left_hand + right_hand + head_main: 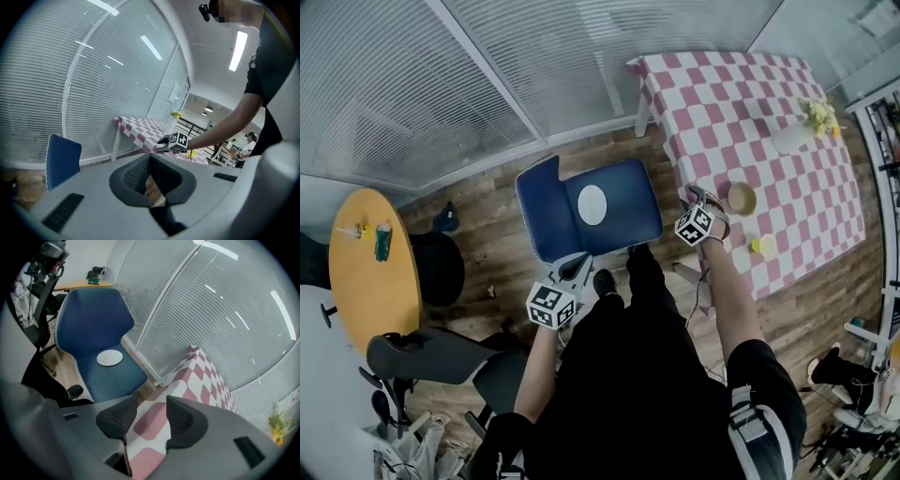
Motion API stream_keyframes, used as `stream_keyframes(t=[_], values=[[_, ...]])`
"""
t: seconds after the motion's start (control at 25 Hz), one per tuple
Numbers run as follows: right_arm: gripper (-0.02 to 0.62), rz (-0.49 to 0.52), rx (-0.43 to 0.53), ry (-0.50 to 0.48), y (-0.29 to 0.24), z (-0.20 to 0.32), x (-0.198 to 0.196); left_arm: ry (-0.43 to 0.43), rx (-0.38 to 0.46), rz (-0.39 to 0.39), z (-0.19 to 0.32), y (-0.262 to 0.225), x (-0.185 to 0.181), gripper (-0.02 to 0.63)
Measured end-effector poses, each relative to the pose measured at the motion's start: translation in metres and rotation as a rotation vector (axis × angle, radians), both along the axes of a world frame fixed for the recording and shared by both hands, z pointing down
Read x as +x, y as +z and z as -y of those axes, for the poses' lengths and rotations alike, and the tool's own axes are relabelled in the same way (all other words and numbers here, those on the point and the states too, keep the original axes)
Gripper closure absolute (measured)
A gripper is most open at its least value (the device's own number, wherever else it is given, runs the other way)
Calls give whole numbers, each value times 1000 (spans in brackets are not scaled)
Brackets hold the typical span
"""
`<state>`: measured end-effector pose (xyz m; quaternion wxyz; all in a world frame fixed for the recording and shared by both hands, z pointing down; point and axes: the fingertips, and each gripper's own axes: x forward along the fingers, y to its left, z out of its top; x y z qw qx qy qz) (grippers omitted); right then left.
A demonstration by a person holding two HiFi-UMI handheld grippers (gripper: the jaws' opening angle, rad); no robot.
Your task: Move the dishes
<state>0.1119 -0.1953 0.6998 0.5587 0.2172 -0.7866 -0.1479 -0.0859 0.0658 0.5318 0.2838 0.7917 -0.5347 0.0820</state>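
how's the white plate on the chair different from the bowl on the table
The plate is white and flat; the bowl is tan and deeper. The plate lies on the blue chair; the bowl stands on the checked table. Both are round dishes.

Head view: high overhead, steeply down onto blue chair and checked table. Left gripper view: low, near level, past chair toward table. Right gripper view: close over table edge, back down toward chair with white plate. Shared by all: chair, table.
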Motion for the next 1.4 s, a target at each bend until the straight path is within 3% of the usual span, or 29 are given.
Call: stream_keyframes(t=[0.84, 1.4], values=[[400, 6, -242, -185, 127, -58, -117, -154, -89, -28, -6, 59, -40, 584], [410, 77, -421, -150, 209, -91, -183, -190, -147, -55, -9, 114, -72, 584]])
